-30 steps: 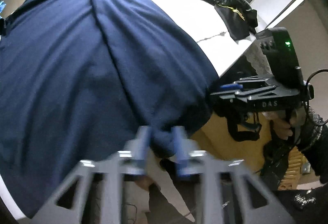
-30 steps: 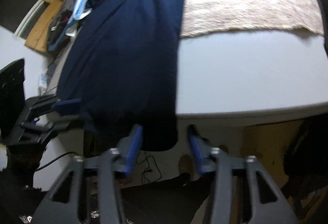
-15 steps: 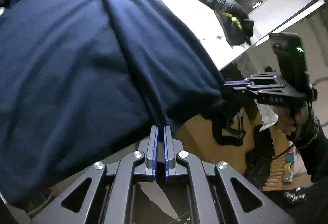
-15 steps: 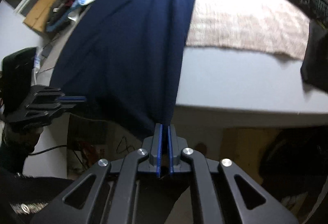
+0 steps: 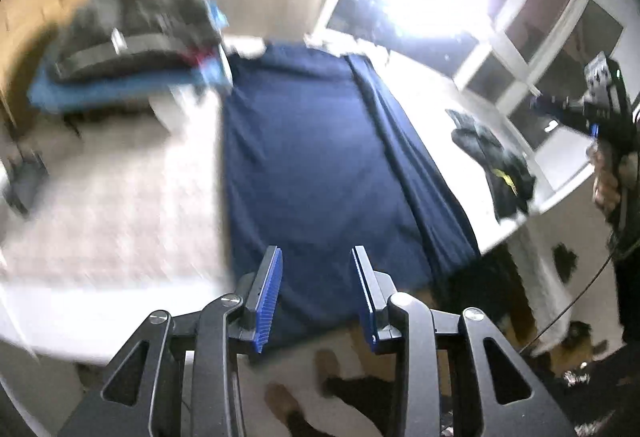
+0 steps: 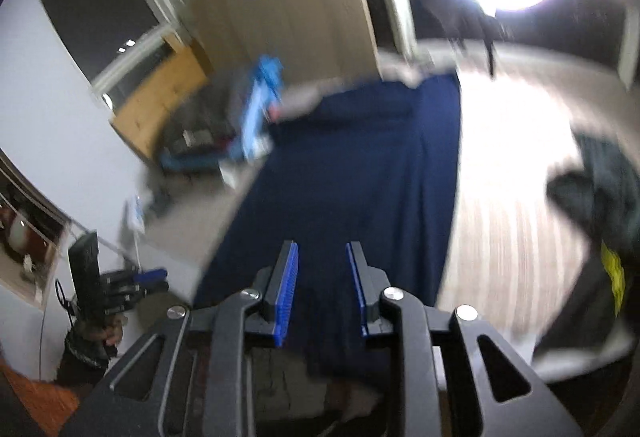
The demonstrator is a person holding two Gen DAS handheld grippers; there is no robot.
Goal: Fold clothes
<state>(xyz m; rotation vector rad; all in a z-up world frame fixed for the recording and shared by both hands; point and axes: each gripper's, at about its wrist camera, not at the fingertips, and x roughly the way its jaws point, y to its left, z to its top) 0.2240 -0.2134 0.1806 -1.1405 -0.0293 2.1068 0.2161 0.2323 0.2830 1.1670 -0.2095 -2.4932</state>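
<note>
A navy garment [image 5: 312, 157] lies spread lengthwise on the white table [image 5: 424, 85], its near hem hanging over the front edge. My left gripper [image 5: 317, 251] hovers above that hem with its jaws opening; the blue pads [image 5: 270, 293] press on nothing. In the right wrist view the same navy garment [image 6: 360, 177] runs away from my right gripper [image 6: 321, 247], whose jaws are also opening, with the hem seen loose between them. Each gripper shows in the other's view: the right gripper [image 5: 600, 105] at the far right, the left gripper [image 6: 120, 289] at the lower left.
A black garment [image 5: 496, 165] with a yellow mark lies on the table's right end. A beige knitted cloth [image 5: 100, 197] lies beside the navy one. A stack of folded clothes [image 5: 132, 37] sits at the far left. A bright lamp glares at the back.
Both grippers were shut at the navy garment's near hem; their jaws now stand apart and both have lifted away. The hem has dropped over the table's edge.
</note>
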